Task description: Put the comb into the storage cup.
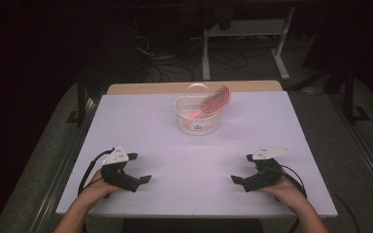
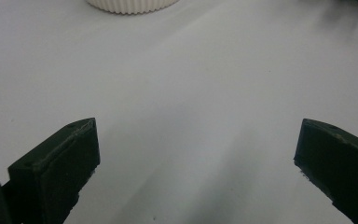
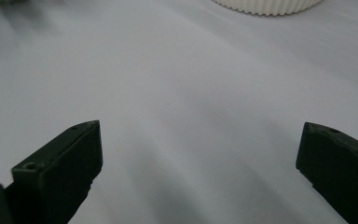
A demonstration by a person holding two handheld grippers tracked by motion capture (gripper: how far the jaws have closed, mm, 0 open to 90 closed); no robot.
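Note:
A white slotted basket (image 1: pixel 198 118) with a hoop handle stands at the far middle of the white table (image 1: pixel 141 121). A pink hairbrush (image 1: pixel 212 101) leans in it, head sticking out over the right rim. My left gripper (image 1: pixel 139 168) rests near the front left, held by a hand, jaws wide apart with nothing between them. My right gripper (image 1: pixel 243 168) mirrors it at the front right, also open and empty. The left gripper view has bare tabletop between the jaws (image 2: pixel 196 154) and the basket's ribbed base (image 2: pixel 130 5) at the top edge. The right gripper view (image 3: pixel 198 154) has the basket's base (image 3: pixel 268 6) at its top too.
Behind the table a wooden strip (image 1: pixel 141 88) runs along its far edge. Beyond it lie dark floor, cables (image 1: pixel 175 68) and white desk legs (image 1: pixel 281 48). Bare tabletop lies between the two grippers and the basket.

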